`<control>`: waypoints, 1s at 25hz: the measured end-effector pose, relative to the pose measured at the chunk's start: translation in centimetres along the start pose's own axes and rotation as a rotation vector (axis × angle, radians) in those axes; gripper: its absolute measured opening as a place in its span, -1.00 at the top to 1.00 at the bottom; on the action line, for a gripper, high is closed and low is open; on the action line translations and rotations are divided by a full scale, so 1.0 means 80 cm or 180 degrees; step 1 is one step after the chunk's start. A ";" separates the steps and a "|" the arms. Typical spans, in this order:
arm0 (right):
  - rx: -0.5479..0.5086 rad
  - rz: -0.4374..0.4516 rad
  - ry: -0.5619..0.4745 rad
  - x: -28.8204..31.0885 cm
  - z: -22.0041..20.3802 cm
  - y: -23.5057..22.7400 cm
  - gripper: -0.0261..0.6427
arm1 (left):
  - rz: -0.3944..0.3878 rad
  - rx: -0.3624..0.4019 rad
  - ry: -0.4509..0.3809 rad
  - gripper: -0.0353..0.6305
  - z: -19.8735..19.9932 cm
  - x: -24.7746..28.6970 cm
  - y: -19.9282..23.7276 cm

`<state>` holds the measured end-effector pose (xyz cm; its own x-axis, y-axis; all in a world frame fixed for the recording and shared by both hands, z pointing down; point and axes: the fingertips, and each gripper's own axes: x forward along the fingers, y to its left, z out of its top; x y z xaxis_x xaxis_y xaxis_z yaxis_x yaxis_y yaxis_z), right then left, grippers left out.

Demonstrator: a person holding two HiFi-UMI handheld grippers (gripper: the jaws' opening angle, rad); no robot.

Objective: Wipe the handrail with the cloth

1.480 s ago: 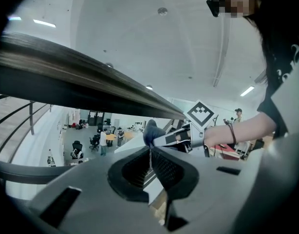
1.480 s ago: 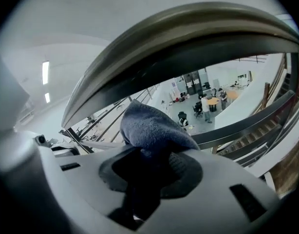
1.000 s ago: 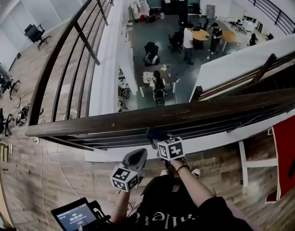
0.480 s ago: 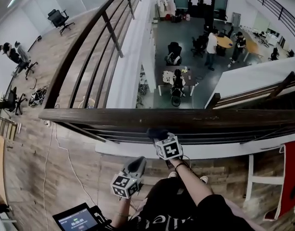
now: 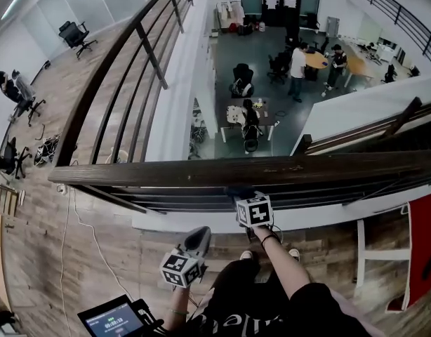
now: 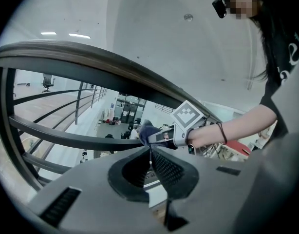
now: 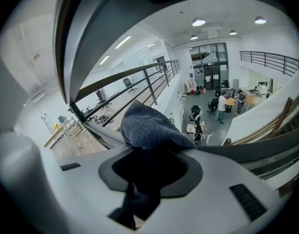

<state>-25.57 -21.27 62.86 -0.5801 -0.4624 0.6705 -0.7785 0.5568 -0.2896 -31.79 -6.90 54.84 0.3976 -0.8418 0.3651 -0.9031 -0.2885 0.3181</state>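
Note:
A dark wooden handrail point(image 5: 131, 172) runs across the head view, with lower bars beneath it. My right gripper point(image 5: 242, 196) is up against the rail's near side, shut on a blue-grey cloth point(image 5: 233, 191) that touches the rail. In the right gripper view the cloth point(image 7: 149, 126) bulges out of the shut jaws, and the handrail point(image 7: 266, 144) passes just beyond it. My left gripper point(image 5: 199, 233) hangs lower and to the left, away from the rail, shut and holding nothing. In the left gripper view its jaws point(image 6: 150, 152) meet, and the cloth point(image 6: 146, 131) shows under the handrail point(image 6: 91, 62).
Beyond the rail is a drop to a lower floor with desks, chairs and several people point(image 5: 297, 62). A second railing point(image 5: 124, 69) runs off to the far left. A tablet point(image 5: 114, 321) sits at my lower left. A red panel point(image 5: 424, 248) and a white frame point(image 5: 361, 255) stand at right.
The right gripper has slid a little to the right along the handrail with the cloth. The left gripper stays low and shut.

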 end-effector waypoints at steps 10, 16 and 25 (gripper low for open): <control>0.0325 -0.0362 -0.0127 -0.082 -0.021 -0.149 0.61 | -0.0257 0.0219 0.0086 0.89 0.005 0.075 -0.100; 0.0418 -0.0481 -0.0139 -0.147 -0.038 -0.252 0.61 | -0.0373 0.0249 0.0120 0.89 -0.006 0.132 -0.188; 0.0655 -0.0607 -0.0215 -0.241 -0.062 -0.415 0.61 | -0.0535 0.0293 0.0233 0.89 -0.015 0.224 -0.321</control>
<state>12.61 -27.41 62.94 -0.4277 -0.5941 0.6813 -0.9034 0.3068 -0.2997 -1.25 -14.03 54.30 0.5518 -0.7437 0.3774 -0.8326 -0.4655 0.3000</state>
